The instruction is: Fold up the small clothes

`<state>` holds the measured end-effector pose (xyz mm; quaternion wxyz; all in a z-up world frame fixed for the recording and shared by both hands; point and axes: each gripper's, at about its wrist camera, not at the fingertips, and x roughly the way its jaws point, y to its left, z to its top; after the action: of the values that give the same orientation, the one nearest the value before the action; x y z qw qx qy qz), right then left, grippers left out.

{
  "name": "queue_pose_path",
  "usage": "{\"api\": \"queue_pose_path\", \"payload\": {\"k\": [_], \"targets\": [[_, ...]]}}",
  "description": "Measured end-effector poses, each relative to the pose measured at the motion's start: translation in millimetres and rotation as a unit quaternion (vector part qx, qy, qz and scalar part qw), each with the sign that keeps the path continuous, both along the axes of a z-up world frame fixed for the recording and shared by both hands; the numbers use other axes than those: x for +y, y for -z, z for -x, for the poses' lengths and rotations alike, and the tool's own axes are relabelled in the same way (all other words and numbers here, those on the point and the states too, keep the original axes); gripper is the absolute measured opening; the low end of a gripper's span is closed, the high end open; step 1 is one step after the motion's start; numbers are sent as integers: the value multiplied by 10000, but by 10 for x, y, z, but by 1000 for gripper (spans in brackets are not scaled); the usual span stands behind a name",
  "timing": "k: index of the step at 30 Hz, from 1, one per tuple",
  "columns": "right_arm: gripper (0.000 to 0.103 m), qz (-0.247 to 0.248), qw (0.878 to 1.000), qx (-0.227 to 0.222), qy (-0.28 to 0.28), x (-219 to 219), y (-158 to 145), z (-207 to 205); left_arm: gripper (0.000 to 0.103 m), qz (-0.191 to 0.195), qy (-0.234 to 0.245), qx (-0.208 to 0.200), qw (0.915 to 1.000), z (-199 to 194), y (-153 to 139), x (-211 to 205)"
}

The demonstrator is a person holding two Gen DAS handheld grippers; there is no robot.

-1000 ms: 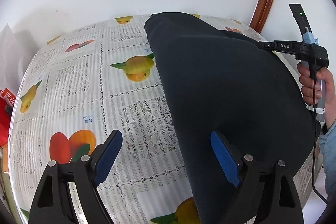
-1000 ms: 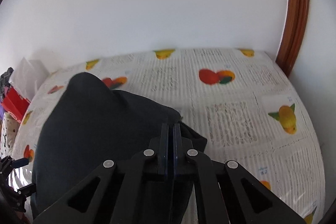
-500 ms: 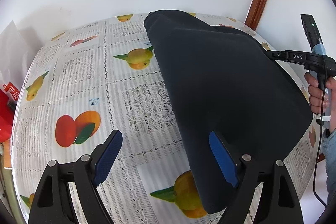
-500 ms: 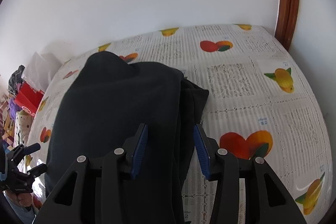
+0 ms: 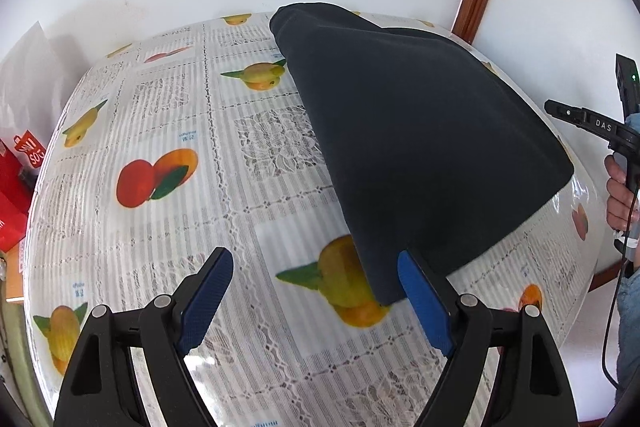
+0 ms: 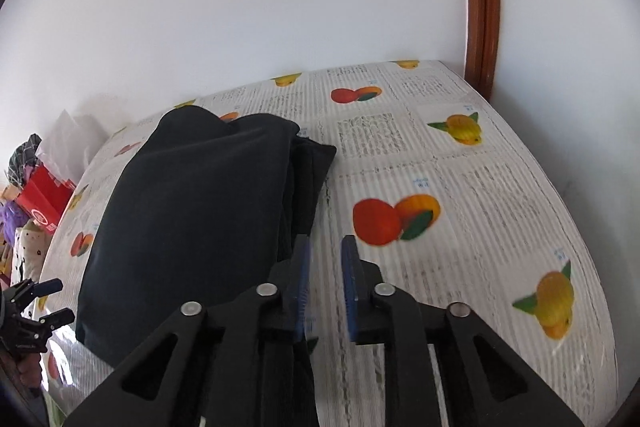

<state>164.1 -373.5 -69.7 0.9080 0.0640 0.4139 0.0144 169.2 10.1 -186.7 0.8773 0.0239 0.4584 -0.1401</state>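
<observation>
Lying folded on the fruit-print tablecloth (image 5: 168, 211), the dark garment (image 5: 404, 131) stretches from the table's far edge, against the white wall (image 6: 280, 7), back toward the near edge. The left gripper (image 5: 316, 297) hovers over the near end with its blue pads spread wide and nothing between them; the cloth's corner sits just beside its right pad. The right gripper (image 6: 325, 287) has just been opening and now stands narrowly parted, empty, just beside the garment's layered side.

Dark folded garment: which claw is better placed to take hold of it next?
Probably left. The left claw is wide open with the dark garment corner at its right finger; the right claw, just opening, is empty beside it.
</observation>
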Motion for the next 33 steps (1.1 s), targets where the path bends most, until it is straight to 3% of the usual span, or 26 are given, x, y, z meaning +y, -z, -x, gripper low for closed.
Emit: {"api": "queue_pose_path", "payload": {"k": [2, 4, 11, 13, 17, 21, 22, 24, 27, 29, 33], "targets": [[38, 116, 9999, -67, 74, -19, 8, 257, 83, 41, 70, -19, 10000, 121, 28, -13], [41, 283, 9995, -101, 61, -33, 25, 488, 81, -13, 98, -27, 9999, 220, 67, -35], [43, 523, 9976, 82, -440, 133, 279, 1017, 64, -196, 183, -33, 9996, 340, 169, -193], [43, 563, 9976, 92, -403, 209, 363, 1046, 57, -250, 222, -2, 9994, 313, 191, -269], [42, 329, 9993, 12, -149, 283, 458, 950, 52, -307, 245, -15, 9992, 231, 185, -382], [42, 154, 9999, -13, -36, 303, 483, 800, 39, -203, 254, 74, 9994, 140, 214, -416], [37, 143, 9999, -33, -30, 306, 478, 770, 34, -92, 270, 122, 9995, 125, 220, -414], [12, -2, 9999, 0, -111, 311, 484, 694, 24, 131, 343, 184, 9992, 104, 221, -411], [9, 85, 9999, -28, -65, 368, 497, 568, 18, 185, 293, 136, 9993, 64, 206, -395], [9, 289, 9995, -65, -100, 443, 501, 483, 18, 135, 220, 95, 9996, 14, 199, -363], [9, 252, 9995, -74, -170, 552, 506, 287, 18, 213, -32, 115, 9997, -146, 202, -188]]}}
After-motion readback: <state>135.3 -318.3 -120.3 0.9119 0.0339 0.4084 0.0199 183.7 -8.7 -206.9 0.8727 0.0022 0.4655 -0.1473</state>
